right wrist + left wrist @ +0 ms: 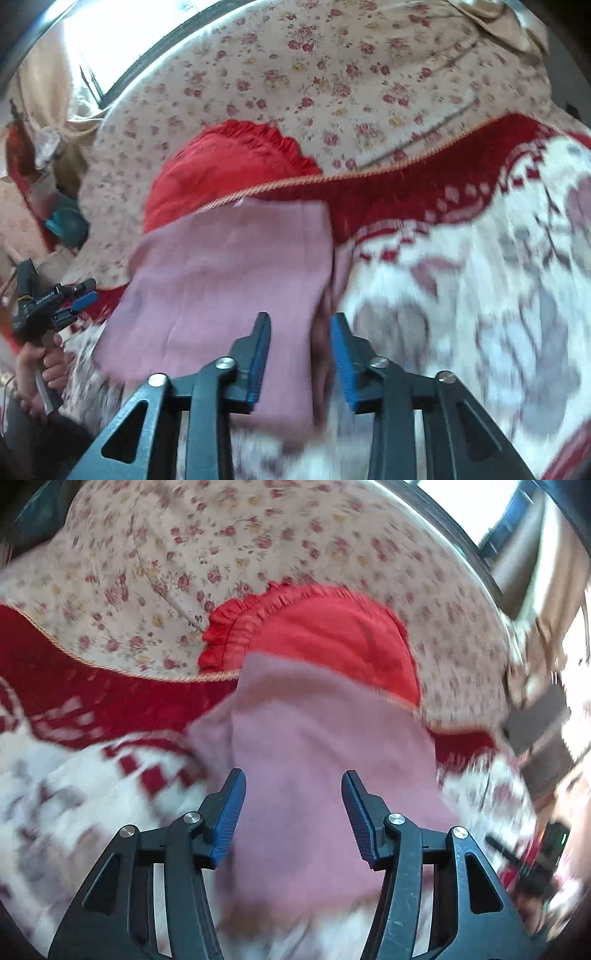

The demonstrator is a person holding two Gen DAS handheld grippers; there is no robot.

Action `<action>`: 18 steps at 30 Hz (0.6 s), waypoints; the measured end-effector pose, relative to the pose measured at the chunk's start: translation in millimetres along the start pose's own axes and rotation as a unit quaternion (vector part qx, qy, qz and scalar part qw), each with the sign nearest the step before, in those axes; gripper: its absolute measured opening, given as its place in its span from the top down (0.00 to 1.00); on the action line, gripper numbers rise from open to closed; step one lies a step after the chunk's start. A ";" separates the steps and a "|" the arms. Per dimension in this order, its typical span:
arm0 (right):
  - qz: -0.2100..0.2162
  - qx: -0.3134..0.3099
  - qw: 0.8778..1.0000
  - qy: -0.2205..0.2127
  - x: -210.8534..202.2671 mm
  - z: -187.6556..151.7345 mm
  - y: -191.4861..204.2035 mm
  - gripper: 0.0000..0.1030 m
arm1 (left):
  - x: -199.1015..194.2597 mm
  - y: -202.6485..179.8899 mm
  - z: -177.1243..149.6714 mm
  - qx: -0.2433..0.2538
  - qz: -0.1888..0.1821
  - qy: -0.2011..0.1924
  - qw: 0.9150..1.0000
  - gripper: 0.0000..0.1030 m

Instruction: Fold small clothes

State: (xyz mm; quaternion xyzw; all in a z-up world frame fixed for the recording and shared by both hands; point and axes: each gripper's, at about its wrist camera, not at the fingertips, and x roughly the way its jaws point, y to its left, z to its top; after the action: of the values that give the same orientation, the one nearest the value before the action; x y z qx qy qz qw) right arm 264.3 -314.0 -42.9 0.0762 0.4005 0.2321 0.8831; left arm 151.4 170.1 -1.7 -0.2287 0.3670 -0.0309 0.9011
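A pink folded garment (314,757) lies on the red and white blanket (74,775); it also shows in the right wrist view (229,266). My left gripper (293,786) is open above the pink garment, with nothing between its blue pads. My right gripper (301,332) is open over the garment's right edge and holds nothing. A red ruffled garment (332,631) lies just beyond the pink one, partly under it, and also shows in the right wrist view (229,162). The left gripper (79,299) appears at the left of the right wrist view, held by a hand.
A floral sheet (221,546) covers the bed beyond the blanket and shows in the right wrist view (332,74). A window (122,33) runs along the far side. A blue object (66,225) and clutter sit at the far left. Both views are motion blurred.
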 end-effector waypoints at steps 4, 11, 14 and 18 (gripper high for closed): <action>0.023 -0.040 0.998 0.040 2.7 -49.7 7.0 0.68 | -24.6 1.1 -52.2 0.022 0.015 0.007 1.000 0.48; -0.007 -0.038 0.997 0.069 34.8 -56.7 5.3 0.68 | 1.0 12.1 -80.2 0.038 0.097 0.044 0.994 0.48; -0.042 -0.073 0.994 0.069 38.4 -54.1 9.2 0.68 | 7.7 17.5 -84.6 0.040 0.084 0.056 0.994 0.48; -0.001 -0.032 0.996 0.085 42.1 -56.0 -3.3 0.68 | 13.2 25.4 -84.6 0.014 0.060 0.063 0.996 0.46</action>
State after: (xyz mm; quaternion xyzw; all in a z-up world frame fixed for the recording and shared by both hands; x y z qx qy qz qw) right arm 247.9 -299.9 -109.7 0.0268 0.4668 0.2494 0.8481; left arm 101.0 156.9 -74.2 -0.1914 0.4357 0.0036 0.8795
